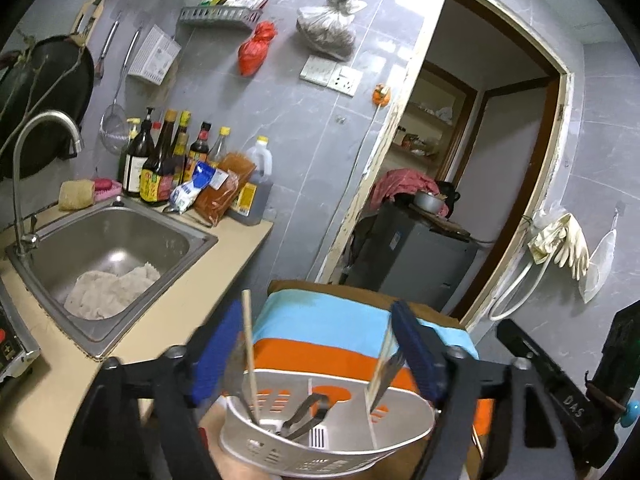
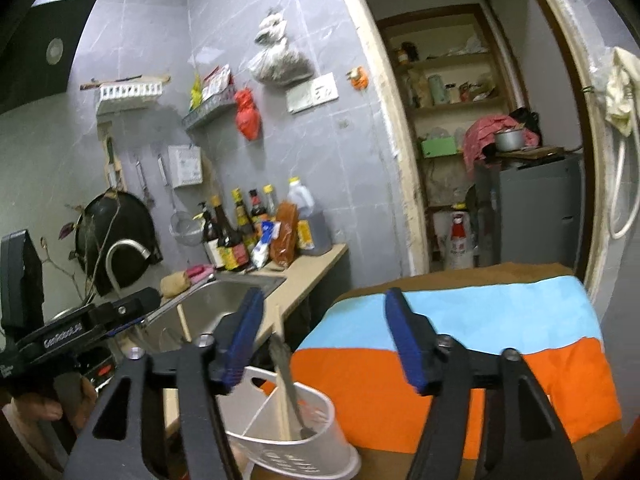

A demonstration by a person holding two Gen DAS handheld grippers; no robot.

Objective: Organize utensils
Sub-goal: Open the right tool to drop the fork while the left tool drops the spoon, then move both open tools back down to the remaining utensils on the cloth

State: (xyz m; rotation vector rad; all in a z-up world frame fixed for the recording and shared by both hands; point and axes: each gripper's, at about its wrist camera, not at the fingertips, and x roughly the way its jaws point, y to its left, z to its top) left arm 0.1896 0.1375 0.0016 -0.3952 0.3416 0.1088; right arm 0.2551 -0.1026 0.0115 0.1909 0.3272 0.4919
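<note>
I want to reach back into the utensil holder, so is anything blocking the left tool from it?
Nothing visible does. The left tool is open right above the white utensil holder, with a chopstick and knife standing between its fingers.

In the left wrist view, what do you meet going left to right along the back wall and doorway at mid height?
Black wok → hanging strainer → sauce bottles → red bag → wall sockets → doorway → rubber gloves.
</note>
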